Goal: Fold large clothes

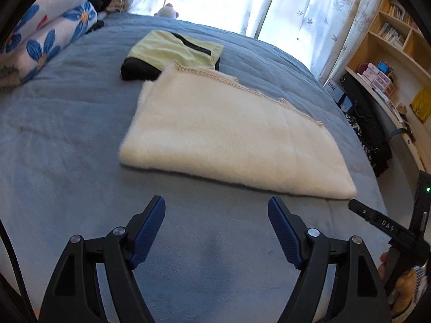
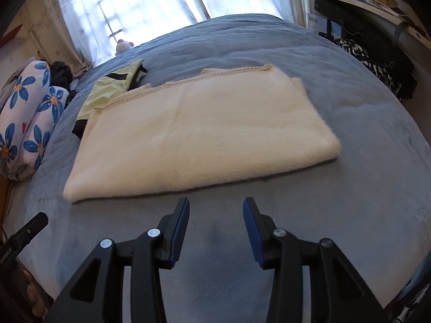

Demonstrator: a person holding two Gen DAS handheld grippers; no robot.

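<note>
A cream fuzzy garment [image 1: 229, 137] lies folded flat on the blue bedspread [image 1: 67, 134], its crocheted edge on the far side. It also shows in the right wrist view [image 2: 199, 137]. My left gripper [image 1: 216, 204] is open and empty, just short of the garment's near edge. My right gripper [image 2: 215, 206] is open and empty, also just short of that edge. Part of the right gripper's body [image 1: 388, 226] shows at the lower right of the left wrist view.
A folded yellow-green and black garment [image 1: 175, 51] lies behind the cream one, partly under it. A rolled blue-flower quilt [image 1: 48, 43] sits at the left. A bookshelf [image 1: 390, 53] and dark bags [image 1: 363, 123] stand off the bed's right side. Curtains [image 1: 309, 8] hang behind.
</note>
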